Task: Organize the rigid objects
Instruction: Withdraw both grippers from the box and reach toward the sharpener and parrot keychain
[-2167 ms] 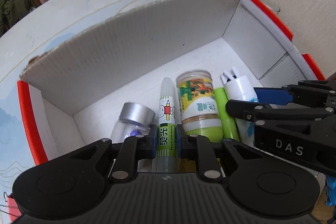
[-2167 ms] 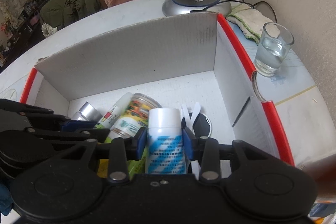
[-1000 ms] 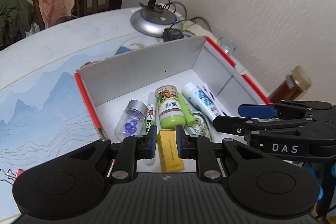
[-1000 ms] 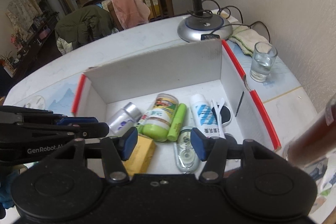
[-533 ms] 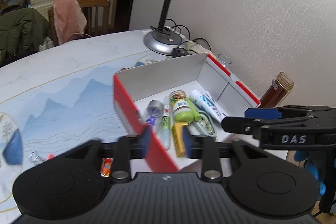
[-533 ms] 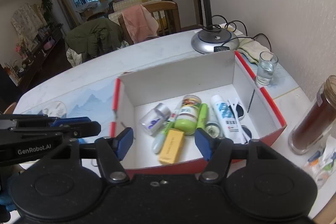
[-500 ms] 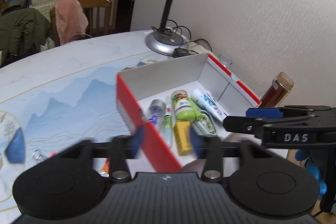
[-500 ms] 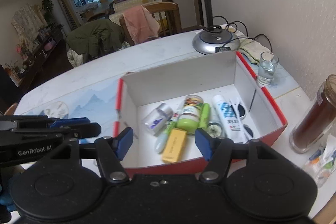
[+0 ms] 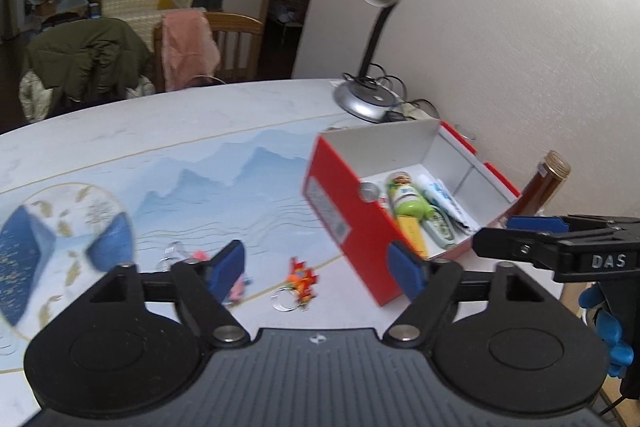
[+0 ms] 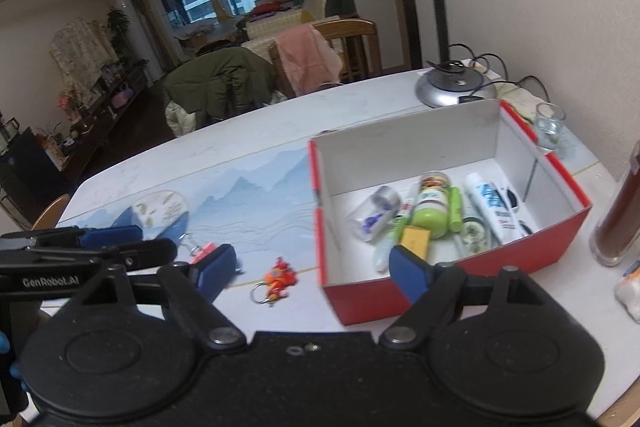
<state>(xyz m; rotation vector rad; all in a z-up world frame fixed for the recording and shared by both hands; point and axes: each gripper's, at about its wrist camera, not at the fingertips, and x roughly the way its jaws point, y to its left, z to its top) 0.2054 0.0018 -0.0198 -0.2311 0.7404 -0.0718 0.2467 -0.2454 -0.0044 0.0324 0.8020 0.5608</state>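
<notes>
The red cardboard box (image 10: 440, 287) with a white inside stands on the table, right of centre. In it lie a clear vial (image 10: 374, 213), a green bottle (image 10: 432, 205), a white and blue tube (image 10: 494, 205), a yellow box (image 10: 416, 239) and other small items. The same red box (image 9: 344, 219) is seen from its left end in the left wrist view. An orange keychain (image 10: 278, 279) and a pink clip (image 10: 202, 251) lie on the table left of it. My left gripper (image 9: 316, 267) and right gripper (image 10: 312, 271) hang back from the box, jaws opening, nothing between them.
A desk lamp (image 10: 454, 89) stands behind the box by the wall. A glass of water (image 10: 550, 125) and a brown jar (image 10: 618, 219) stand to the right of the box. Chairs with clothes (image 10: 308, 55) stand beyond the table's far edge.
Both grippers let go of their items inside the box, drew back and rose. Their jaws spread wide, and the left one swung left so the keychains came into view.
</notes>
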